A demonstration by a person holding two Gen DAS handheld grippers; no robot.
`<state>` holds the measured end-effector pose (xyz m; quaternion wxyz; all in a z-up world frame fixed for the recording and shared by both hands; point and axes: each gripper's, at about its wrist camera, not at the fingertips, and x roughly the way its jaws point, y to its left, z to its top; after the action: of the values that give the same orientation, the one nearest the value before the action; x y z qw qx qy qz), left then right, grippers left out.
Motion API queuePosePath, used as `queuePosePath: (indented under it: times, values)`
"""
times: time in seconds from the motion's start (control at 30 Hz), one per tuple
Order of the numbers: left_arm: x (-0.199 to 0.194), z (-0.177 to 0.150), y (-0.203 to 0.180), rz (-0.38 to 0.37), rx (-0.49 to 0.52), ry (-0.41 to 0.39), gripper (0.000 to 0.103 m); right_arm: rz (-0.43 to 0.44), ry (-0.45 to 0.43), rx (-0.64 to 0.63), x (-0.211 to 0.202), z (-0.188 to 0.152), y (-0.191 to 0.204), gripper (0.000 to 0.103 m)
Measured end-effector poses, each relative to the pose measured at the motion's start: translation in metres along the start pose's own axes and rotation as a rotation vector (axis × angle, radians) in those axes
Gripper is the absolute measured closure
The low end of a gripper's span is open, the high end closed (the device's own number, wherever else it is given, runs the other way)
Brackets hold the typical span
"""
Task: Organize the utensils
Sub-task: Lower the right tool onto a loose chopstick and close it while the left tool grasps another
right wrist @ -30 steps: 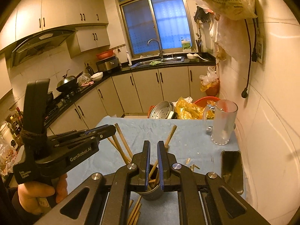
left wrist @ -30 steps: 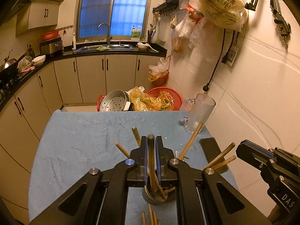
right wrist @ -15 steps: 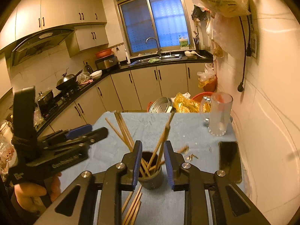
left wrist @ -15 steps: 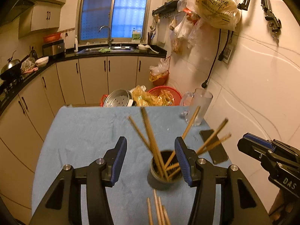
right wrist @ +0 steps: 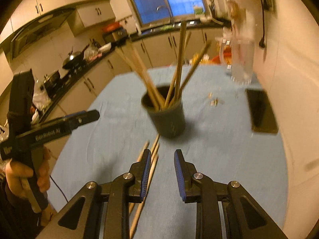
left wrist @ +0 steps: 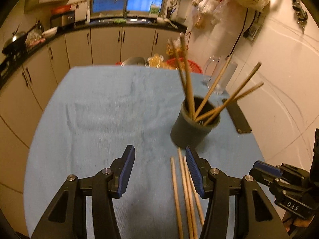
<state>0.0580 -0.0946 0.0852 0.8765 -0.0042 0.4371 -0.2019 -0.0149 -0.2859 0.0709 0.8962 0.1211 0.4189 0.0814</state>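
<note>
- Several wooden chopsticks (left wrist: pixel 188 83) already stood in the dark cup (left wrist: pixel 194 127) on the blue tablecloth (left wrist: pixel 111 107), leaning against its rim at various angles, so I judged that part of the sorting done.
- A few loose chopsticks (left wrist: pixel 184 195) lay flat on the cloth just in front of the cup; these were what remained to be gathered.
- My left gripper (left wrist: pixel 159 171) was spread wide and held nothing; its right finger sat just beside the loose sticks.
- My right gripper (right wrist: pixel 161 171) was parted more narrowly, also empty, hovering above the cloth with the loose sticks under its left finger.
- A glass mug (right wrist: pixel 242 59) and a black phone (right wrist: pixel 261 111) sat well apart from the cup, toward the wall; neither looked to be part of the job.
- I reckoned the task well along, with one small bundle left.
</note>
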Motion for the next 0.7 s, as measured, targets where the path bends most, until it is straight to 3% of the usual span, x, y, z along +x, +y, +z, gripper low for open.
queuePosePath:
  times: [0.23, 0.43, 0.57, 0.7]
  values:
    - [0.002, -0.032, 0.003, -0.008, -0.003, 0.044, 0.049, 0.021, 0.067, -0.004, 0.012, -0.036, 0.007, 0.076]
    - [0.017, -0.025, 0.001, 0.013, 0.008, 0.065, 0.049, 0.058, 0.113, -0.012, 0.016, -0.064, 0.023, 0.076]
    - [0.043, -0.021, 0.0, 0.018, 0.001, 0.11, 0.058, 0.084, 0.169, -0.026, 0.022, -0.089, 0.035, 0.076]
    - [0.065, -0.021, -0.007, 0.021, 0.0, 0.135, 0.058, 0.102, 0.218, -0.07, 0.023, -0.11, 0.049, 0.076]
